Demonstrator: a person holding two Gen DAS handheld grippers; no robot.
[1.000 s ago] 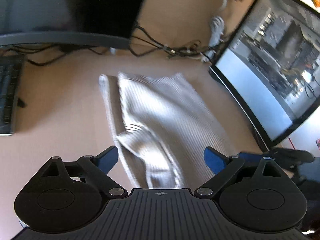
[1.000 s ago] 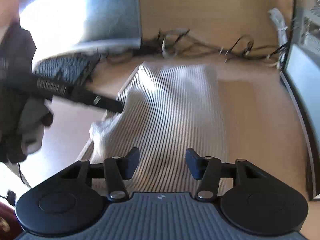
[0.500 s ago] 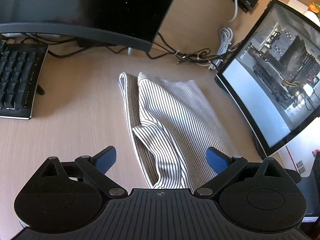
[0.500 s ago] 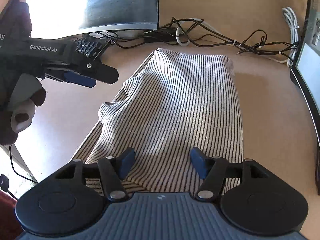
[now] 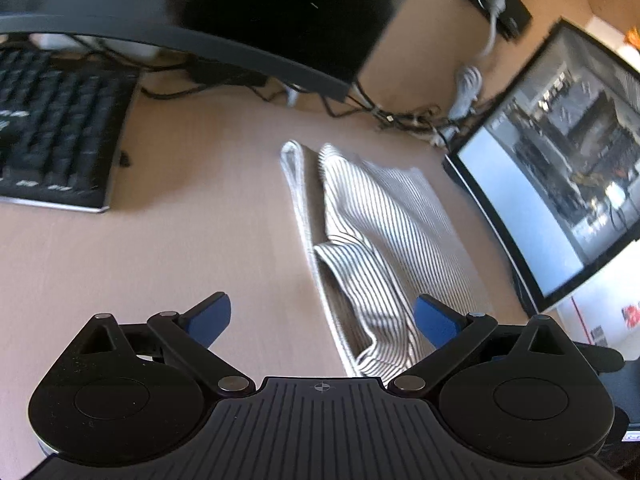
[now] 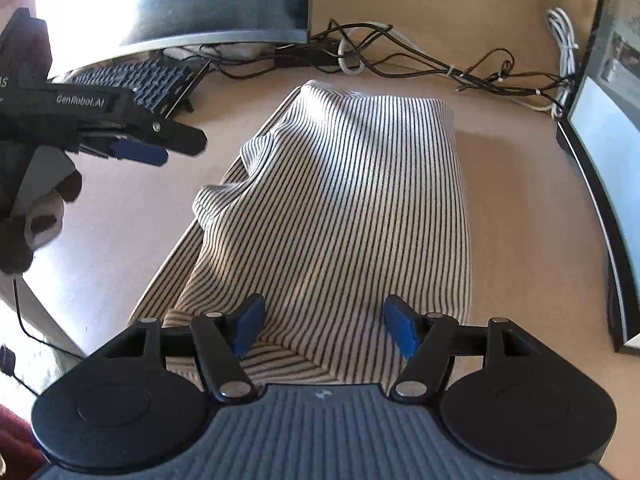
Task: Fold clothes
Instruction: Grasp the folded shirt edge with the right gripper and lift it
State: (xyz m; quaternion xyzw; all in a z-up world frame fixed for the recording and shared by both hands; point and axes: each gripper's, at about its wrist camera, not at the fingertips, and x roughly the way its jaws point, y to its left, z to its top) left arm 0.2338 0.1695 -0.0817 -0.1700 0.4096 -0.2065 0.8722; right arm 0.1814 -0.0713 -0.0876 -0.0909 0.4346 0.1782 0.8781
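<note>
A white garment with thin black stripes (image 5: 372, 232) lies folded lengthwise on the wooden desk, with a loose fold bunched along its left edge (image 6: 224, 200). My left gripper (image 5: 320, 312) hangs open above the desk, at the garment's near left corner, and nothing is pinched between its blue pads. In the right wrist view it shows at the left (image 6: 160, 148), clear of the cloth. My right gripper (image 6: 325, 312) hovers over the garment's near end. Its jaws are opening, and striped cloth shows below the gap without being pressed.
A black keyboard (image 5: 52, 148) sits at the left under a curved monitor (image 5: 200, 8). A second monitor (image 5: 560, 200) stands close along the garment's right side. Tangled cables (image 6: 440, 68) run along the back wall. The desk's edge (image 6: 60, 312) drops off at the near left.
My right gripper's jaws have widened over the garment. My left gripper has drawn to the left, off the cloth, so the keyboard fills more of its view.
</note>
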